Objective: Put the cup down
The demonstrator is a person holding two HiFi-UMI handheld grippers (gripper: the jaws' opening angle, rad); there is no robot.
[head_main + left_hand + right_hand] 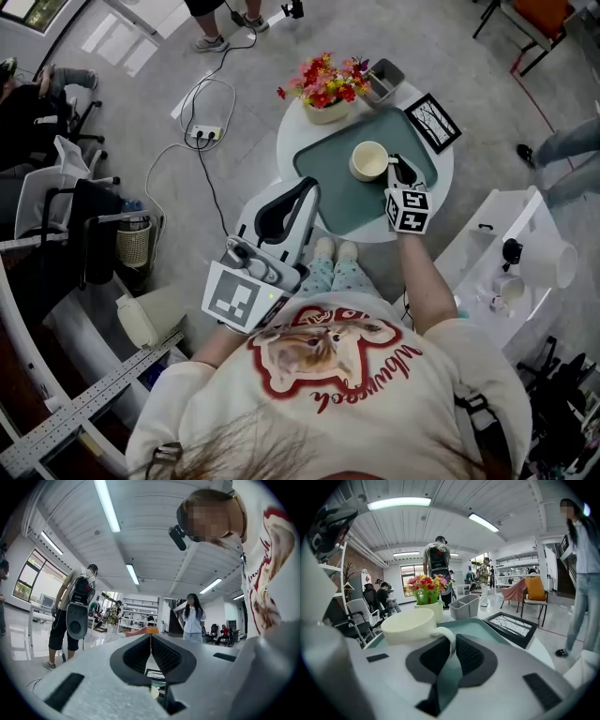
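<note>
A cream cup (368,160) is over the middle of the teal tray (328,187) on the round white table (441,173). My right gripper (397,172) is at the cup's right side, shut on its handle. In the right gripper view the handle (448,638) runs in between the two pads, with the cup's bowl (410,626) just left of them. The gripper's body hides the cup's bottom, so I cannot tell if it touches the tray (487,631). My left gripper (302,190) hovers at the tray's near-left edge, shut and empty (150,638), aimed out at the room.
At the table's far side stand a pot of red and yellow flowers (328,86), a grey divided bin (384,79) and a black-framed picture (432,122). A white cart (511,262) stands to the right. Chairs, cables and people surround the table.
</note>
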